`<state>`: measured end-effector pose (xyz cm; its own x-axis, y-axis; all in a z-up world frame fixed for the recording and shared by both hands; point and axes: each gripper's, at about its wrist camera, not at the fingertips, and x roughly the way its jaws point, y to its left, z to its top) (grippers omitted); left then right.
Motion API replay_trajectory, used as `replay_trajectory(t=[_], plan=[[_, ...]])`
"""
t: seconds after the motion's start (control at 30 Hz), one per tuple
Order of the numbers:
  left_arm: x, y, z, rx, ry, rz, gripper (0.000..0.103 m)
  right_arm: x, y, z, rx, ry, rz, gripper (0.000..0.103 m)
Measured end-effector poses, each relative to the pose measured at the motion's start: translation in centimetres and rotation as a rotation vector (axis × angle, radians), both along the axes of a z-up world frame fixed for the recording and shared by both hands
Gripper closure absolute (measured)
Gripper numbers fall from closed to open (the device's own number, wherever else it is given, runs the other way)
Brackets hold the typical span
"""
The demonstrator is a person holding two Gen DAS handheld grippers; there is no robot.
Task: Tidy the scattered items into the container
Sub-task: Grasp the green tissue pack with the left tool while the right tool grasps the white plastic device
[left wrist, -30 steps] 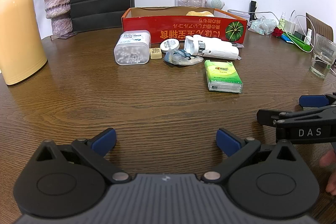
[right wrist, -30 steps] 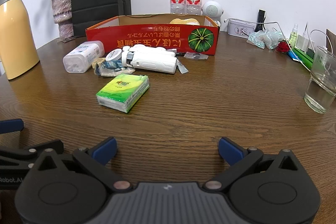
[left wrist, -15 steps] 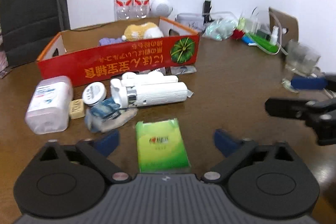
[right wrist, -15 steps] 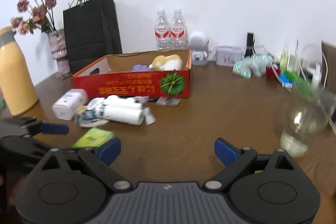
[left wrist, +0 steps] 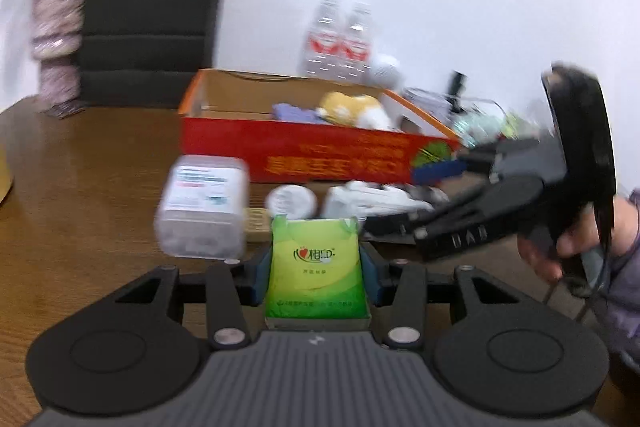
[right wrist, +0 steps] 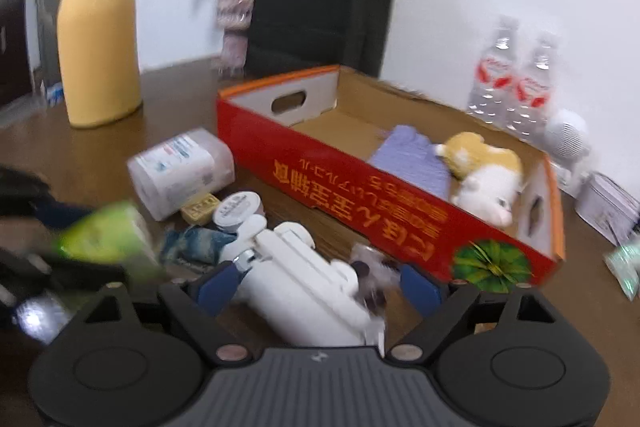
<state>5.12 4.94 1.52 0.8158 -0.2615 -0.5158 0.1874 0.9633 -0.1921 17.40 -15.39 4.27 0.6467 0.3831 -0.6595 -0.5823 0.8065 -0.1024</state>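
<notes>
Green rectangular tissue pack (left wrist: 316, 277) is pinched by closing left claw (left wrist: 316, 279); white plastic handheld device (right wrist: 304, 283) is straddled by closing right claw (right wrist: 316, 283), not yet gripped; lift into red cardboard box (right wrist: 360, 223) is judged next.

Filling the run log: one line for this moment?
left gripper: closing on tissue pack | right gripper: closing around white device

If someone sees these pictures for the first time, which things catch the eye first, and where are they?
First the green tissue pack, between the fingers of the left gripper, whose jaws have just been closing. Next the long red cardboard box at mid-table, with a plush toy and a purple cloth inside. In front of it a white device lies between the right gripper fingers, also just closing.
</notes>
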Motion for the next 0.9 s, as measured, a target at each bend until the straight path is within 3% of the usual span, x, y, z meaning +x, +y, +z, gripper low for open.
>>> replay_trajectory(t=[0.07,0.2,0.27,0.37,0.4,0.47,0.53,0.6,0.7,0.77,0.8,0.83,0.87,0.9], plan=[[0.4,1.0,-0.4,-0.019,0.018,0.024,0.057,0.0,0.6,-0.2,0.001,0.046,-0.009,0.034],[1.2,2.1,-1.3,-0.045,0.07,0.054,0.057,-3.8,0.1,0.8,0.057,0.106,-0.114,0.054],[0.9,2.1,-1.0,-0.058,0.046,0.036,0.057,-5.4,-0.3,0.9,0.107,0.142,-0.154,0.053],[0.7,1.6,-0.9,-0.054,0.033,0.006,0.057,-6.3,-0.2,0.7,0.133,0.118,-0.191,0.037],[0.6,1.4,-1.0,-0.043,0.033,0.009,0.057,-6.1,0.1,0.5,0.124,0.102,-0.188,0.037],[0.8,1.4,-1.2,-0.033,0.038,0.024,0.057,-5.0,0.9,-0.1,0.095,0.103,-0.189,0.037],[0.9,1.5,-1.3,-0.036,0.044,0.031,0.057,-4.2,1.8,-0.6,0.076,0.115,-0.189,0.049],[0.5,1.2,-1.2,-0.013,0.037,0.022,0.058,-4.5,2.4,-0.7,0.07,0.106,-0.203,0.05],[-1.2,0.2,0.4,0.03,-0.032,-0.003,0.058,-6.1,1.4,0.0,0.126,0.129,-0.259,0.05],[-2.0,-0.2,1.9,0.006,-0.068,-0.039,0.058,-8.0,0.0,1.2,0.165,0.097,-0.297,0.051],[-2.1,-0.4,2.7,-0.004,-0.076,-0.052,0.058,-8.7,-0.8,2.0,0.187,0.078,-0.317,0.059],[-1.9,-0.4,3.6,-0.008,-0.088,-0.061,0.058,-9.3,-1.6,2.8,0.199,0.051,-0.344,0.074],[-1.6,-0.4,4.5,-0.01,-0.103,-0.07,0.058,-9.5,-2.5,3.9,0.214,0.024,-0.376,0.098],[-1.1,-0.4,5.4,-0.009,-0.115,-0.074,0.058,-9.6,-3.4,5.1,0.24,0.001,-0.399,0.103]])
